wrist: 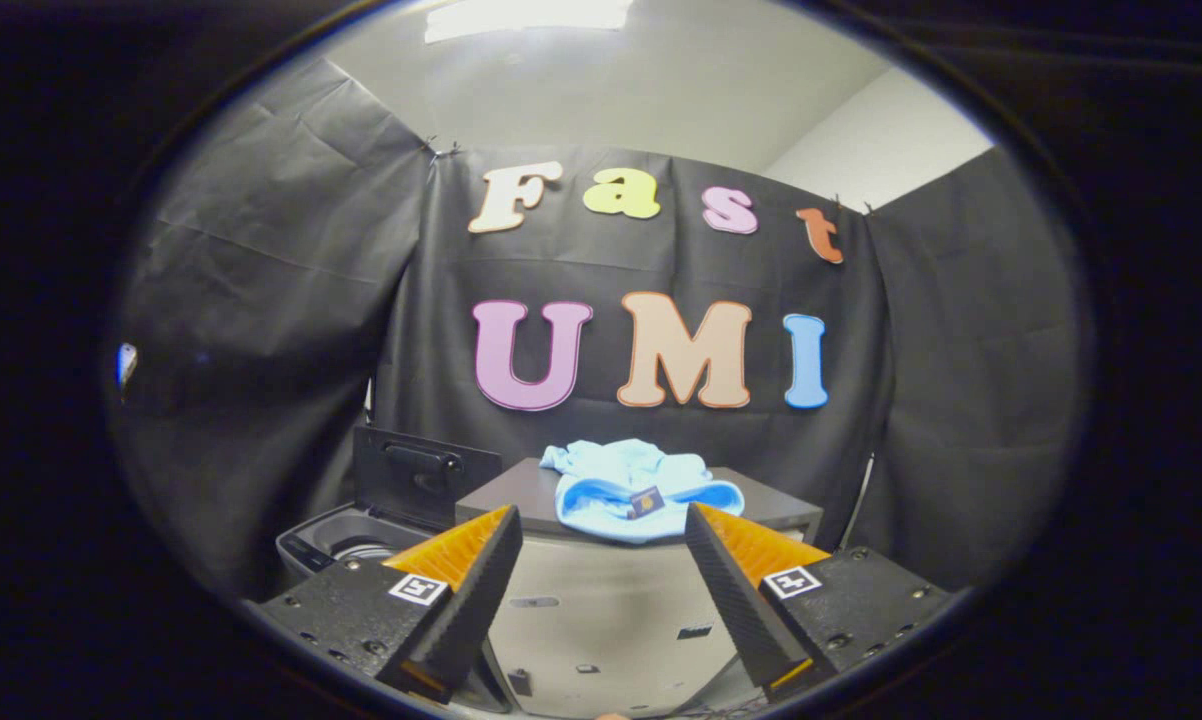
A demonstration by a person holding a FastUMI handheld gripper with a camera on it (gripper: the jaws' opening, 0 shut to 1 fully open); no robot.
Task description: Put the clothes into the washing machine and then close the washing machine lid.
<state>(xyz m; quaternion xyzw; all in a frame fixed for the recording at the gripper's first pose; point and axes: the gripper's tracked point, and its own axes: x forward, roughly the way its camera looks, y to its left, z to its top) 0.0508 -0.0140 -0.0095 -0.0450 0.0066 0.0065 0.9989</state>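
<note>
Your claw (601, 530) is spread w/ nothing in it, light-blue clothes (633, 488) w/ an unreadable tag on bench (521, 490) ahead, washing machine (361, 540) lid (423, 475) seemingly up.

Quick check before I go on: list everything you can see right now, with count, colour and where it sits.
garment: one, light blue, bunched on top of the cabinet, just beyond the tongs' fingers and between their tips.
cabinet: one, dark top with a pale front, straight ahead under the garment.
washer: one, grey, low beside the cabinet, on the left finger's side, its tub open.
lid: one, black, standing raised behind the washer's opening.
booth wall: black cloth, behind everything.
room wall: white, above the cloth.
tongs: one pair, fingers spread wide apart, holding nothing, short of the garment.
</note>
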